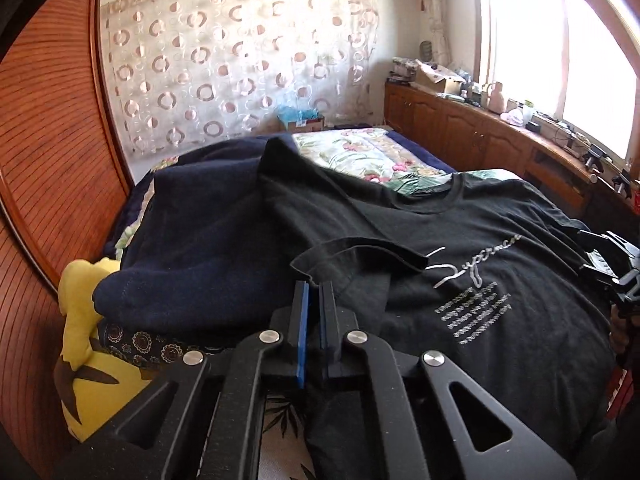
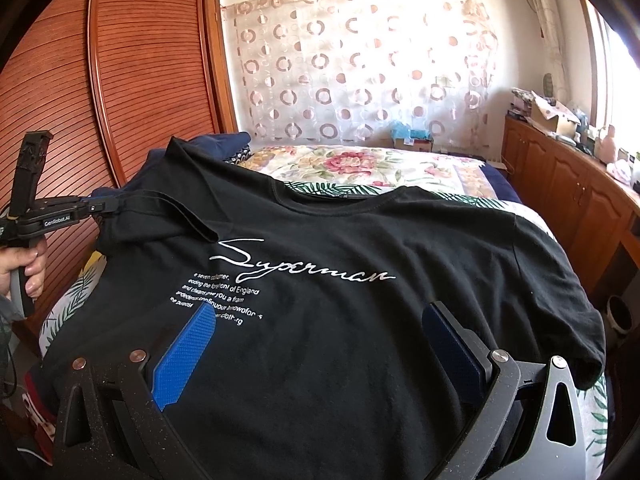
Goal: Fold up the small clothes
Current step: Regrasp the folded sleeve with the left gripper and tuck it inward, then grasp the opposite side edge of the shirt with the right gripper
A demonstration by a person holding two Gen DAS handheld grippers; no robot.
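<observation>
Surface: bed (image 2: pixel 460 168) wearing a floral cover.
Lying on it: black T-shirt (image 2: pixel 360 320) spreading front-up; navy garment (image 1: pixel 200 248) bunching beside it; yellow plush toy (image 1: pixel 86 344) sitting at the edge.

The T-shirt (image 2: pixel 360 320) is black, with white script lettering and small white print lines across its chest. The blanket (image 1: pixel 192 248) beside it is dark navy. The bedspread (image 2: pixel 360 168) is cream with pink flowers and green leaves, and nearer the camera it carries green palm fronds on white. The plush toy (image 1: pixel 92 344) is bright yellow with brown marks. The curtain (image 2: pixel 360 72) is sheer white with brown and pink circles and rings. The wardrobe doors (image 2: pixel 132 80) are reddish-brown, ribbed in fine horizontal lines. The left tool (image 1: pixel 314 292) and right tool (image 2: pixel 320 320) are black with blue pads (image 2: pixel 184 356).
</observation>
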